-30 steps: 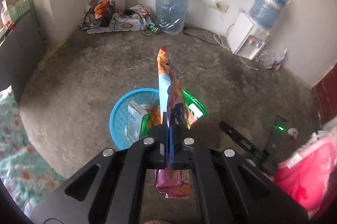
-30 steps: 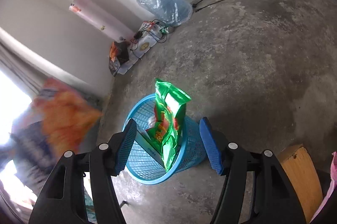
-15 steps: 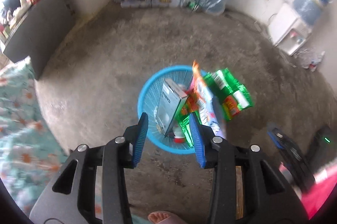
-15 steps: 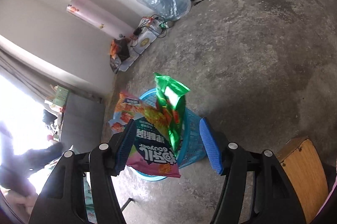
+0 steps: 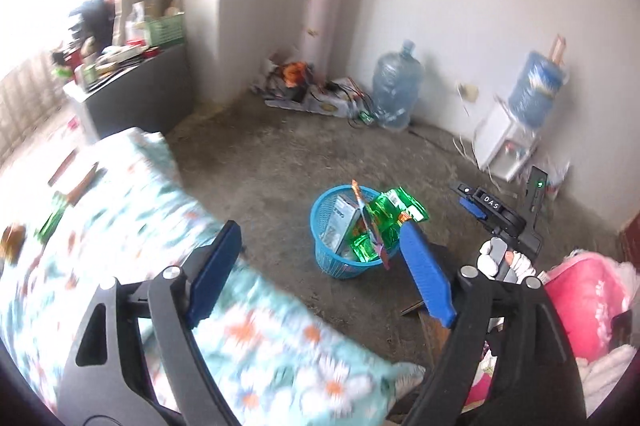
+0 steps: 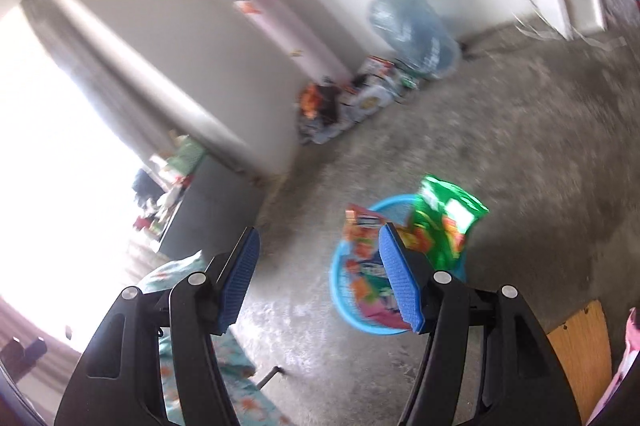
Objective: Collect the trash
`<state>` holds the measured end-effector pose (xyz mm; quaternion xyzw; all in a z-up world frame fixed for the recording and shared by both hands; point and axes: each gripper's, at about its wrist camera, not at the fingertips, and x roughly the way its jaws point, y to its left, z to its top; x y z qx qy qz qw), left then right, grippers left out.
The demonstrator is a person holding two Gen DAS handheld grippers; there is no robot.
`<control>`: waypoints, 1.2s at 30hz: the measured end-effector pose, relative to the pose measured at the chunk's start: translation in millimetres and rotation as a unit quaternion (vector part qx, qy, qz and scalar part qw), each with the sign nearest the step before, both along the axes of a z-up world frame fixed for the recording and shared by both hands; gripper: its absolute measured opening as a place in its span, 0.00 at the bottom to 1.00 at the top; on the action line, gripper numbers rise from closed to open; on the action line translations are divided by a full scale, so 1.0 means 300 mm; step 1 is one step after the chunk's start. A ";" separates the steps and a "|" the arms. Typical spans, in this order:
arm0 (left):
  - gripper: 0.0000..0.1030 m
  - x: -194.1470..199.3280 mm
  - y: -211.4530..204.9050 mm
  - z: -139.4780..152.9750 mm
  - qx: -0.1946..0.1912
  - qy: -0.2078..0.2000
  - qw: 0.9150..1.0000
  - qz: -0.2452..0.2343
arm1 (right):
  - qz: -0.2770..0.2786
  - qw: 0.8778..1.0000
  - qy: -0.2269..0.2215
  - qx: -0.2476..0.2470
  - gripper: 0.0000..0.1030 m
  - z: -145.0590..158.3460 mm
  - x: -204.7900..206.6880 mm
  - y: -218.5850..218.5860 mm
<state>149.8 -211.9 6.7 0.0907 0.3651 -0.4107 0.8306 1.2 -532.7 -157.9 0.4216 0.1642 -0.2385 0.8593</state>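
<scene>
The floral bedcover (image 5: 120, 226) fills the near left. On the floor at centre, the blue basket (image 5: 320, 254) is seen holding a green wrapper (image 5: 390, 214), an orange wrapper (image 6: 360, 238) and a carton (image 5: 342, 222), all upright. The left gripper (image 5: 320, 266) is noted opening with nothing between its jaws; the right gripper (image 6: 320, 274) is parted and empty. Further trash (image 5: 50, 222) appears on the bed, far left, nearer the left gripper.
</scene>
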 end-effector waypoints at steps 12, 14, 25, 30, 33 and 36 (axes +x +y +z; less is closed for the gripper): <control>0.92 -0.253 0.503 -0.019 -0.007 0.012 0.965 0.261 | 0.164 0.953 0.074 -0.245 0.92 0.396 0.049 0.680; 0.92 -0.282 0.543 -0.047 0.024 0.009 0.954 0.299 | 0.193 0.934 0.099 -0.283 0.93 0.417 0.043 0.784; 0.92 -0.425 0.678 -0.203 0.083 0.051 0.920 0.381 | 0.307 0.867 0.226 -0.319 0.93 0.304 -0.097 1.095; 0.91 -0.455 0.684 -0.219 0.084 0.061 0.918 0.382 | 0.299 0.866 0.243 -0.320 0.93 0.292 -0.142 1.093; 0.92 -0.466 0.678 -0.191 0.079 0.044 0.919 0.384 | 0.286 0.872 0.241 -0.315 0.93 0.309 -0.152 1.069; 0.92 -0.478 0.667 -0.171 0.079 0.032 0.920 0.382 | 0.278 0.874 0.242 -0.316 0.94 0.318 -0.162 1.052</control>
